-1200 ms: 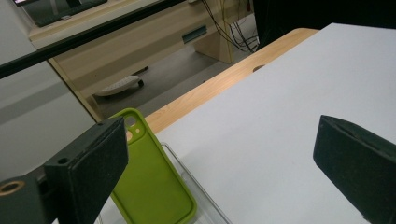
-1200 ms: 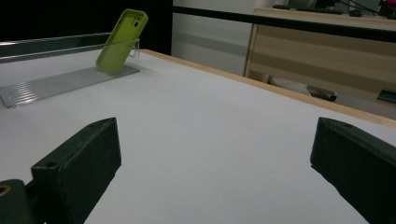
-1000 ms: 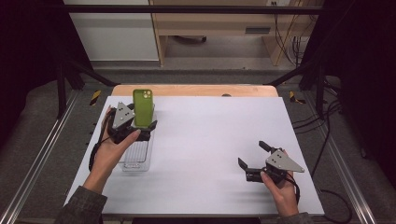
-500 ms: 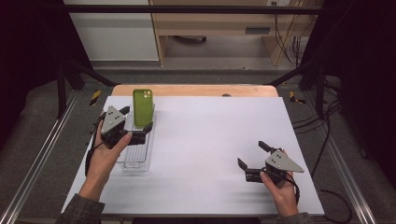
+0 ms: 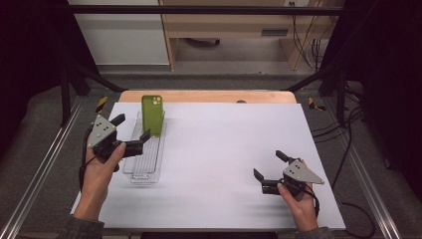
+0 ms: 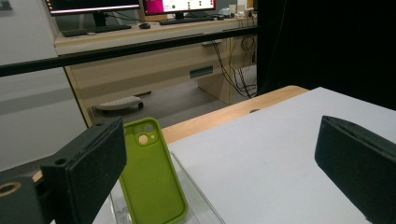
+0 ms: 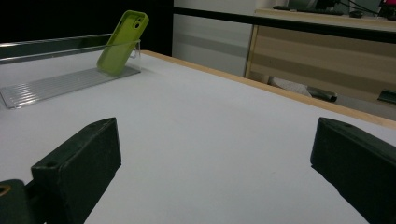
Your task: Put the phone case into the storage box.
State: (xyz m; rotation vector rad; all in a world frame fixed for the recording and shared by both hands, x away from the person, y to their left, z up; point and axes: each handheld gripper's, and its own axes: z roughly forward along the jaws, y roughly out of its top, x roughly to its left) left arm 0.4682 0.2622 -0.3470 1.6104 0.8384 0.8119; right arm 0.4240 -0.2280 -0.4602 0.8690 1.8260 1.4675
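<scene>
A green phone case (image 5: 153, 114) stands upright, leaning in the far end of a clear ridged tray (image 5: 142, 162) at the table's left. In the left gripper view the green phone case (image 6: 152, 177) sits just beyond the left jaw, in the clear tray (image 6: 205, 207). My left gripper (image 5: 131, 133) is open, just left of the tray and short of the case, holding nothing. My right gripper (image 5: 269, 165) is open and empty near the front right of the white table (image 5: 224, 149). The right gripper view has the case (image 7: 122, 42) and the tray (image 7: 56, 84) far off at the upper left.
A wooden strip (image 5: 209, 96) borders the table's far edge, with a desk and cables beyond it. Metal rails (image 5: 45, 164) run along both sides of the table. White surface stretches between the two grippers.
My left gripper has let go of the green case and drawn back toward the left and the near side, leaving the case standing in the tray. The right gripper has stayed put.
</scene>
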